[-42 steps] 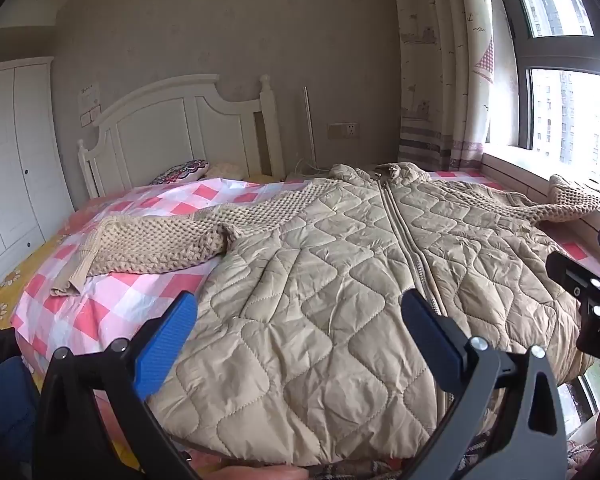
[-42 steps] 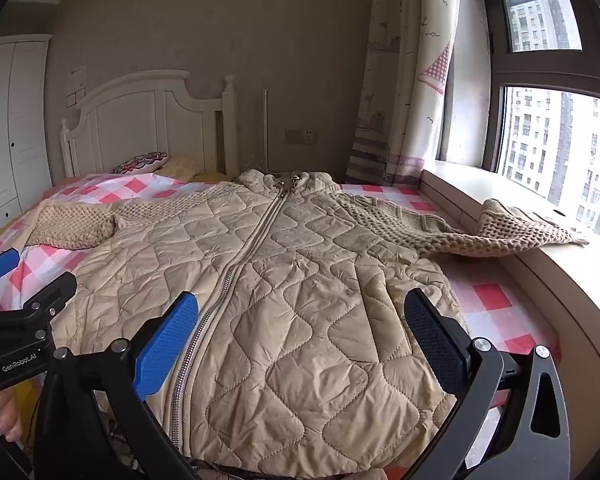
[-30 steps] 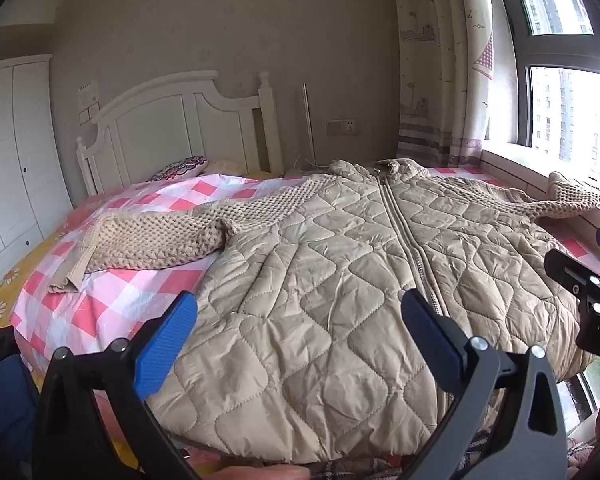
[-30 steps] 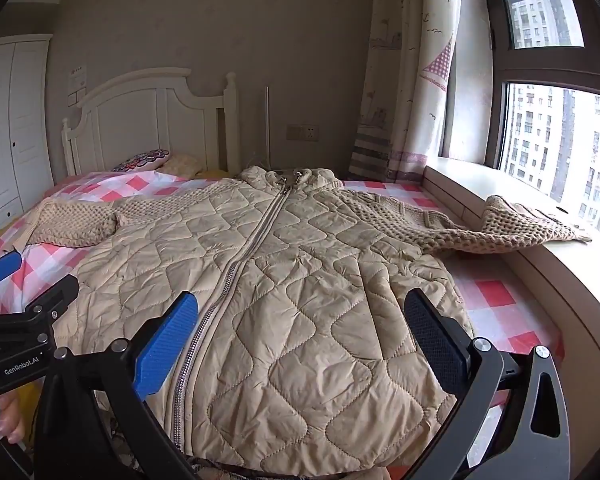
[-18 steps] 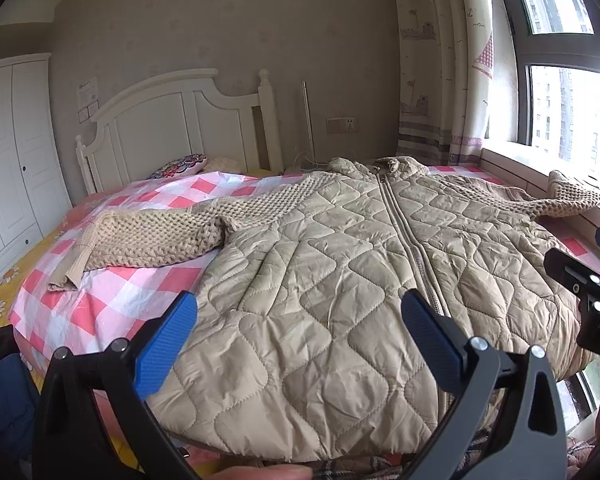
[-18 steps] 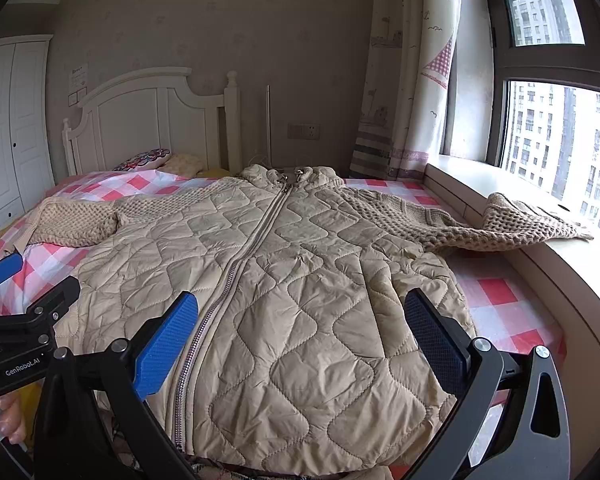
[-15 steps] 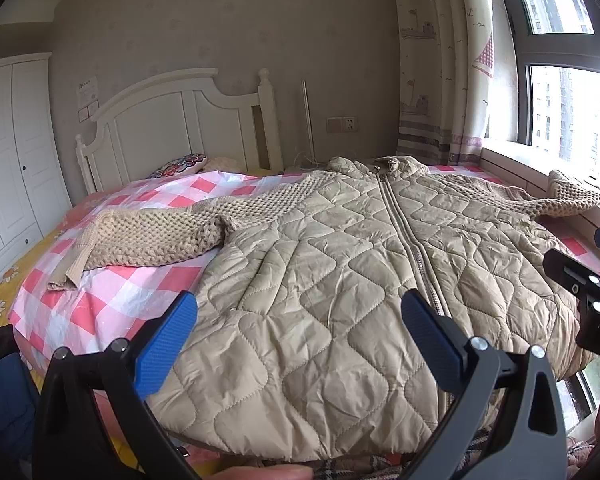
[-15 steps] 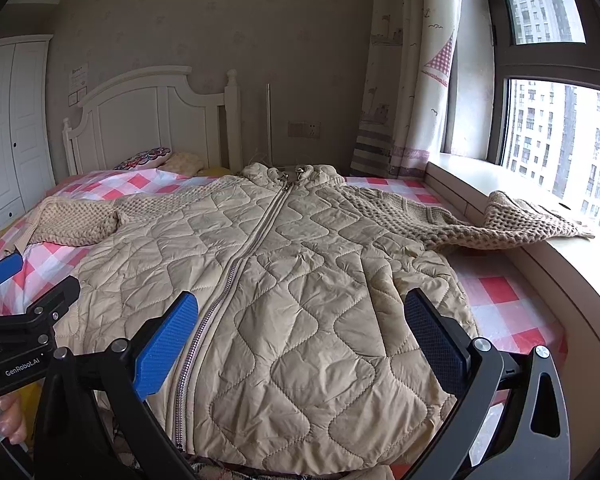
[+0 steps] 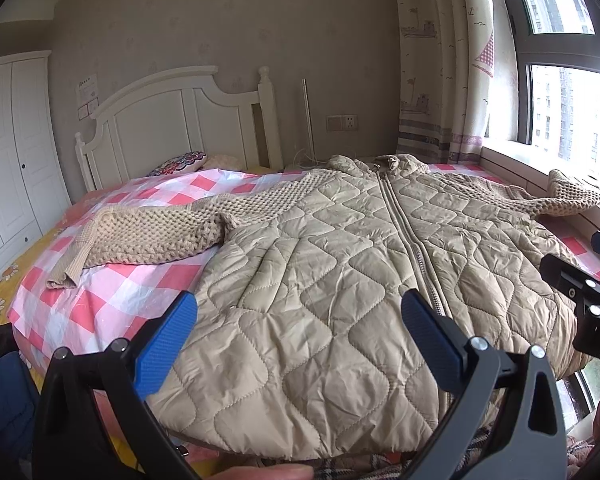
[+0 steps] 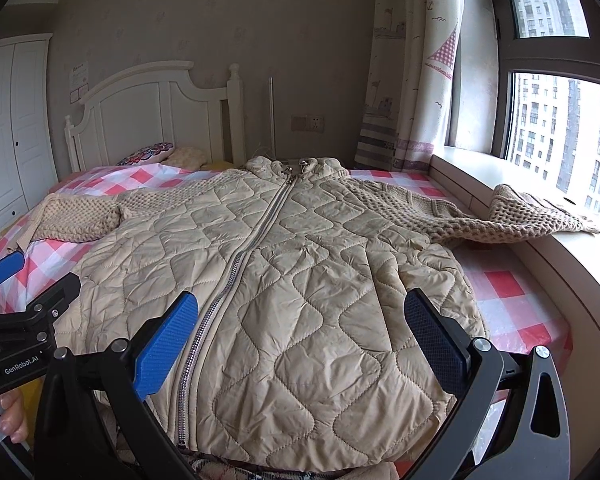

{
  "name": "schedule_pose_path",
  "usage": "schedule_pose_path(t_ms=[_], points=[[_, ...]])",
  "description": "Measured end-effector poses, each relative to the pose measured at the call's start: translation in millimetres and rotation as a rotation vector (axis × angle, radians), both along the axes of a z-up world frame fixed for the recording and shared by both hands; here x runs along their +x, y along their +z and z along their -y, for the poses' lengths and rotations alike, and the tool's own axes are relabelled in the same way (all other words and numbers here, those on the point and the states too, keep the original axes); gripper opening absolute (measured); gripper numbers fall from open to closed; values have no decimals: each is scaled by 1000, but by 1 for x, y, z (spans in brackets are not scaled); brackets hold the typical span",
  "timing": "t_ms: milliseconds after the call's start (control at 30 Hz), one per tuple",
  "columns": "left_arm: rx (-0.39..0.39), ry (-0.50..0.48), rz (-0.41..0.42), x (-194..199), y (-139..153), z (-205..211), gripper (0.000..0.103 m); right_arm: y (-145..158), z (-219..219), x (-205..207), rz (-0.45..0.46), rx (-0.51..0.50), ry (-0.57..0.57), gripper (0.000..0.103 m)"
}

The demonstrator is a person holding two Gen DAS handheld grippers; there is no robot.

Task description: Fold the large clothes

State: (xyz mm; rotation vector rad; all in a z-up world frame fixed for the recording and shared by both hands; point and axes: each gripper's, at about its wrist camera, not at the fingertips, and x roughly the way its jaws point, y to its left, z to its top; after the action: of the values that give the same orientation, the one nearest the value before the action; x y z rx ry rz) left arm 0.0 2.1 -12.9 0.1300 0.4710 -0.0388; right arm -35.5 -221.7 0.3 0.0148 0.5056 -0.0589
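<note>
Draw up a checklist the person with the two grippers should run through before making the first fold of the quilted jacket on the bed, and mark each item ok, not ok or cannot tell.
1. Left gripper open and holding nothing: ok.
2. Right gripper open and holding nothing: ok.
3. Quilted jacket spread flat, front up: ok.
4. Zipper closed along the length in view: ok; the bottom end is hidden.
5. Left knit sleeve lying out on the checked bedcover: ok.
6. Right knit sleeve on the bed: not ok, its end rests on the window sill.
</note>
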Motion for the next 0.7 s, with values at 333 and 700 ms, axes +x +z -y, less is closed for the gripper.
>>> schedule_pose_path(t_ms=[333,700], points=[[0,1,-2,0,0,0,101,-2,-1,2,-9,4,3,99],[0,0,-5,1,-1,0,101,-1,0,2,-13,9,5,99]])
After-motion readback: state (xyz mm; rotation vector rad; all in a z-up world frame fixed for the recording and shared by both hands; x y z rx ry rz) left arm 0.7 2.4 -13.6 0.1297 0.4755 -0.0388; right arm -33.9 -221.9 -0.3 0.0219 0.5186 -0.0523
